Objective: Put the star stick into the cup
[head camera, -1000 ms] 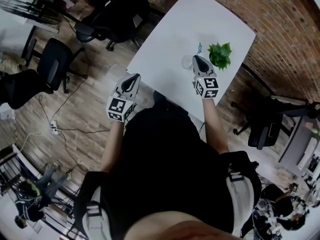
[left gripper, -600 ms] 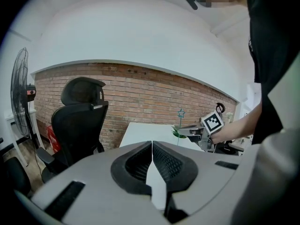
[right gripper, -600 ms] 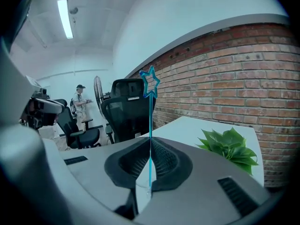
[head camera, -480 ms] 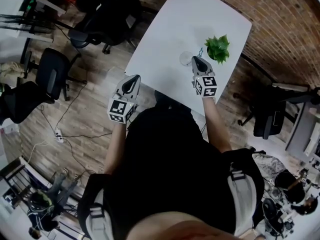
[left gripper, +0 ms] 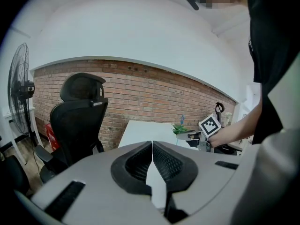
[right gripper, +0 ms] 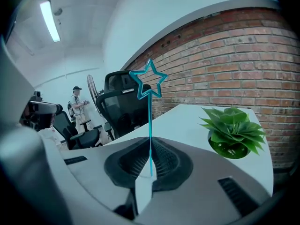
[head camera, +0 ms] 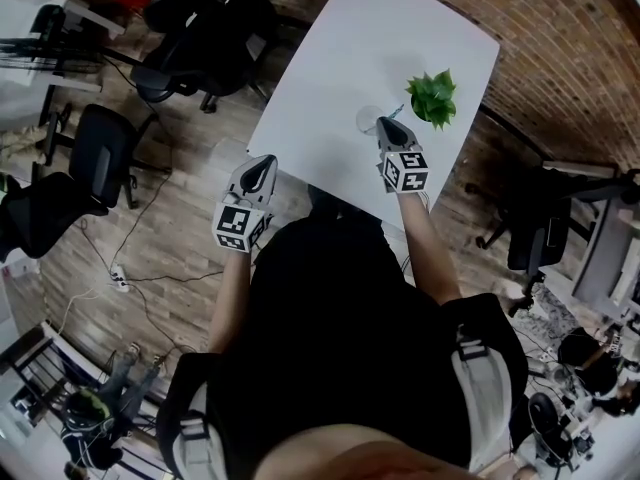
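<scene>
1. The right gripper point(right gripper: 151, 150) is clamped on the thin teal plastic star stick point(right gripper: 149, 85). In the right gripper view the stick stands straight up out of the pinched jaws at mid-frame, star end on top.
2. The left gripper point(left gripper: 152, 146) has its jaws pressed together on nothing. In the head view it hangs off the lower-left edge of the white rectangular table point(head camera: 380, 48), well apart from the action.
3. The small clear cup point(head camera: 368, 118) sits on the table just left of the right gripper's tip in the head view. The green leafy potted plant point(head camera: 432, 98) is just to the upper right of it. The cup doesn't show in the right gripper view at all.
4. My read is that the stick is in hand, near the cup but not in it yet.
5. Stuff that could go wrong from here:
   - The grip looks to be at the stick's lower end, so hardly any stick pokes out to feed into the cup. Letting go above it means a drop, and the stick could bounce out.
   - The gripper's nose is wide and the cup looks light, so coming in low could knock it over.
   - The stick is skinny and could swivel in the jaws if it gets tilted.
   - The plant is close, and swinging to the upper right could snag the star in its leaves.
</scene>
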Demonstrator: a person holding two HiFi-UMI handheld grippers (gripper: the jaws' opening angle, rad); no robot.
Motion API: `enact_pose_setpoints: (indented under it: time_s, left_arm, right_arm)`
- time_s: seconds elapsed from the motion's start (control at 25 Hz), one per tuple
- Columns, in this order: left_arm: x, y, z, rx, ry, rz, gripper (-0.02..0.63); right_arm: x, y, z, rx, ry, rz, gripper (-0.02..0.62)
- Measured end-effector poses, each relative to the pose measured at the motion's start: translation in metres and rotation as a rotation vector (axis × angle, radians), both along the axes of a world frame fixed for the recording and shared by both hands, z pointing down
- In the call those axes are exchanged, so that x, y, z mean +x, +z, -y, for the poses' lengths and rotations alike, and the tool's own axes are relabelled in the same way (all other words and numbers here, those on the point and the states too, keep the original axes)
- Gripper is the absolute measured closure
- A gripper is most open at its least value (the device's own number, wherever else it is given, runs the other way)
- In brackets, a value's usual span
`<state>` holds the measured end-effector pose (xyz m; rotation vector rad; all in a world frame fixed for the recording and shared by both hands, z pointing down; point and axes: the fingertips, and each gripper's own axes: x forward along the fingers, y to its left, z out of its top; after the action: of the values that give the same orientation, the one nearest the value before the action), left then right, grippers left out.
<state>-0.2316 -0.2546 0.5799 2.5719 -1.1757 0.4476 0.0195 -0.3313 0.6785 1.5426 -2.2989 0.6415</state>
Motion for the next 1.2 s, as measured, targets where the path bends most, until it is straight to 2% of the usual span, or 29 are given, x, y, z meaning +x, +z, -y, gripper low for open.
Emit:
enact_pose_setpoints:
  time_s: [0.64, 1.2]
  left_arm:
    - [0.000, -0.001, 0.005, -0.005, 0.021, 0.014, 0.583]
    - [-0.014, 0.001, 0.005, -0.010, -0.009, 0.021, 0.583]
  right_arm:
    - [0.002, 0.010, 0.023, -0.008, 0.026, -0.015, 0.584]
    - [0.001, 0.018, 0.048, -0.022, -0.003, -0.130, 0.566]
